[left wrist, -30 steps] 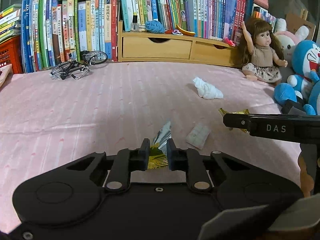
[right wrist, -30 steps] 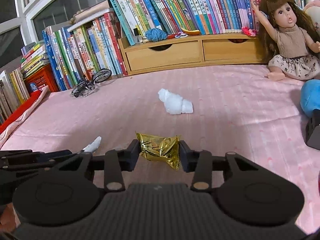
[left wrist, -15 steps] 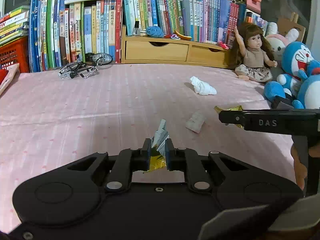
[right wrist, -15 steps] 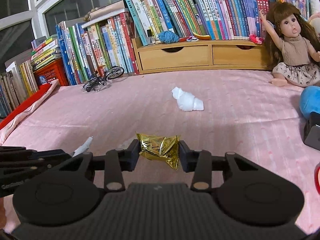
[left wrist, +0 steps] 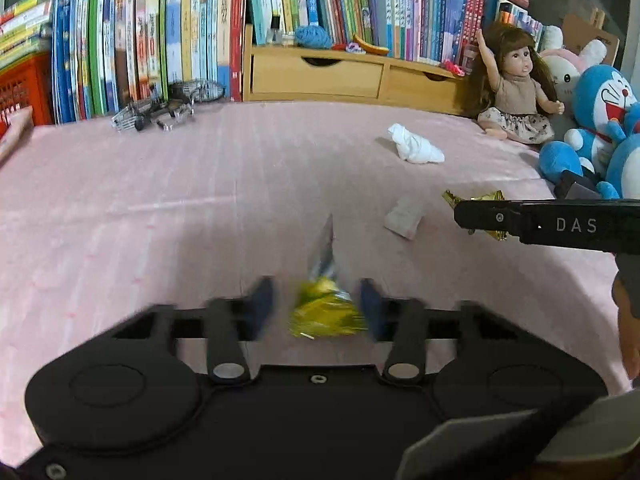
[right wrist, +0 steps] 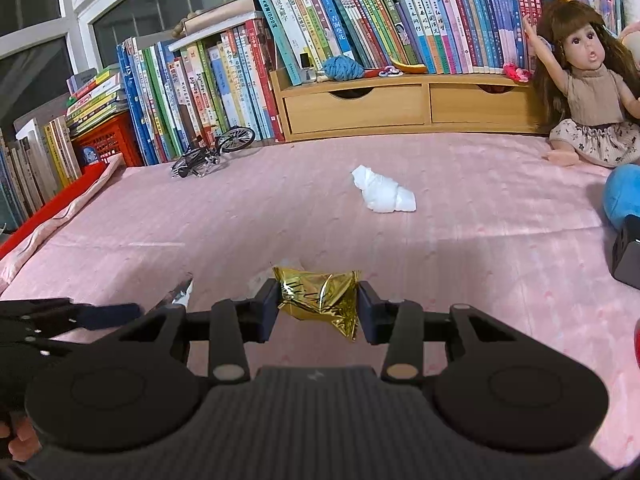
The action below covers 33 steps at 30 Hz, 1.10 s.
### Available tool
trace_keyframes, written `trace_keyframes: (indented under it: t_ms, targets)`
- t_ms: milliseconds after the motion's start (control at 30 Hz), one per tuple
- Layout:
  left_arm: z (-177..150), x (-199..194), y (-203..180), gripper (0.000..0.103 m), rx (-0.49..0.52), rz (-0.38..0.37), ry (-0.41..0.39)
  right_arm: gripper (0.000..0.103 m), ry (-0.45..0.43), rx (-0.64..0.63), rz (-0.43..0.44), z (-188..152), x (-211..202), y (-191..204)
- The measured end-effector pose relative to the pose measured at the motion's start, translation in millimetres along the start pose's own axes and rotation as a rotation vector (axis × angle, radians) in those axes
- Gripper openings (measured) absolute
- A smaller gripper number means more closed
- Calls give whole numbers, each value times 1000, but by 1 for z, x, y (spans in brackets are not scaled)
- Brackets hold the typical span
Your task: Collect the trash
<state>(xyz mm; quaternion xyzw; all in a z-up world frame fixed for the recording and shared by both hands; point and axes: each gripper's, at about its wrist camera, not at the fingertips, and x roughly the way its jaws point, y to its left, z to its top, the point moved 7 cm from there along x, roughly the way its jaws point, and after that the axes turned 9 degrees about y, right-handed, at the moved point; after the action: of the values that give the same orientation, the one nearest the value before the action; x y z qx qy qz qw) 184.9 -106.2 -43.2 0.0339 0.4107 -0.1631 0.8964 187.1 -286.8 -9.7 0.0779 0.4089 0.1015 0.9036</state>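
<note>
Left wrist: fingers (left wrist: 316,304) spread around one yellow wrapper (left wrist: 326,310); right fingers (right wrist: 318,304) grip one gold wrapper (right wrist: 320,296)

I am in a child's room at home: behind the pink bedspread (right wrist: 460,208) stand rows of children's books (right wrist: 224,80), a wooden drawer shelf (right wrist: 400,108), a doll (right wrist: 592,92) and plush toys (left wrist: 600,120).
</note>
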Motion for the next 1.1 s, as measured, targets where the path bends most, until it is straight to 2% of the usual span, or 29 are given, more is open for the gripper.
trace_keyframes:
  t_ms: [333, 367, 467, 733, 867, 933, 1000, 1067, 1100]
  targets:
    - [-9, -30, -4, 23, 8, -4, -38, 46, -8, -23, 45, -15, -24, 21]
    - [-11, -35, -4, 20, 9, 2, -45, 46, -10, -25, 53, -18, -28, 25]
    - [-18, -50, 0, 4, 9, 13, -61, 46, -16, -34, 72, -26, -39, 34]
    - [-51, -75, 6, 6, 20, 9, -81, 46, -19, -63, 98, -49, -60, 56]
    - [-64, -90, 6, 20, 45, 25, -137, 46, -17, -64, 104, -55, -63, 59]
    - [-69, -95, 7, 33, 50, 44, -147, 46, -16, -61, 107, -57, -64, 61]
    - [-72, -100, 10, 58, 29, 60, -173, 46, -16, -58, 112, -59, -64, 62]
    - [-74, -101, 16, 72, 2, 79, -194, 47, -15, -57, 117, -60, -65, 63]
    - [-74, -99, 18, 74, -13, 85, -190, 47, -14, -56, 120, -61, -65, 63]
